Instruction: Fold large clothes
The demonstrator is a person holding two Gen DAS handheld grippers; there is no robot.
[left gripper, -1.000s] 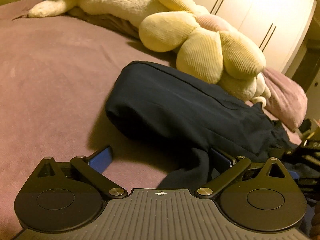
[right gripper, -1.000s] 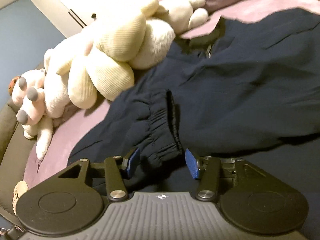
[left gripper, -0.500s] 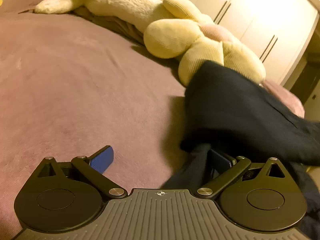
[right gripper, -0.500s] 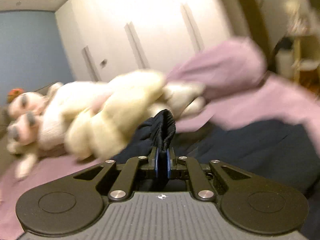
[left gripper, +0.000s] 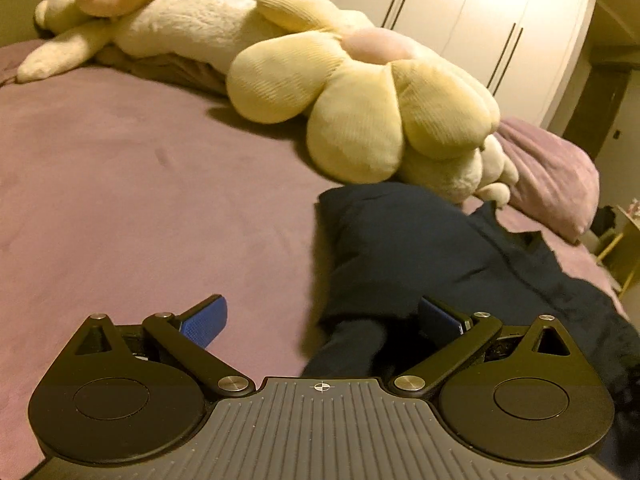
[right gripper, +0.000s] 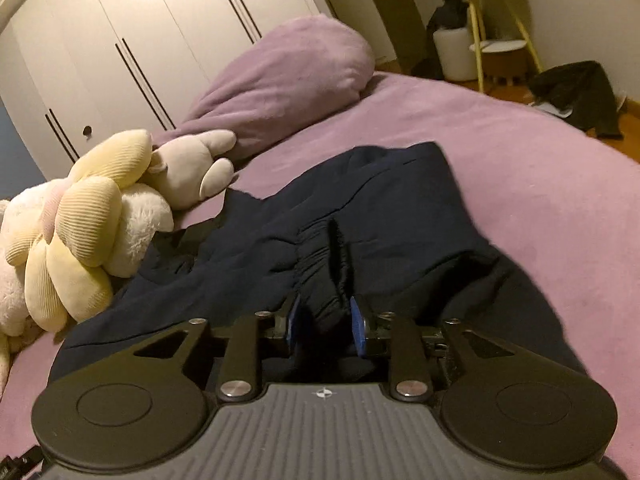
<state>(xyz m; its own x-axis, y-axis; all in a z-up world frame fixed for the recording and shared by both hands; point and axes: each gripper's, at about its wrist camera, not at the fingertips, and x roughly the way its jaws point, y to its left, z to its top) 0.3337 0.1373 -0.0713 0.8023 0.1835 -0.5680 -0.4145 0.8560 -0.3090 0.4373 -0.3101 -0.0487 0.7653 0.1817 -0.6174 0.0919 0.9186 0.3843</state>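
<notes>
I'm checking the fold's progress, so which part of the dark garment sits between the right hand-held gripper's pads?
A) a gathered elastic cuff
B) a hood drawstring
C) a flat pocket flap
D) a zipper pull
A: in the right wrist view the ribbed, gathered elastic cuff of the dark navy garment lies between the blue pads of the right hand-held gripper, whose jaws have just been opening.

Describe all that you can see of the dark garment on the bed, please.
The dark navy garment is soft cloth, crumpled and partly folded on the purple bed cover. An elastic, gathered cuff lies between the pads of the right tool, whose jaws have just been opening. Its far edge reaches the cream plush toy. A fold lies inside the open left tool.
</notes>
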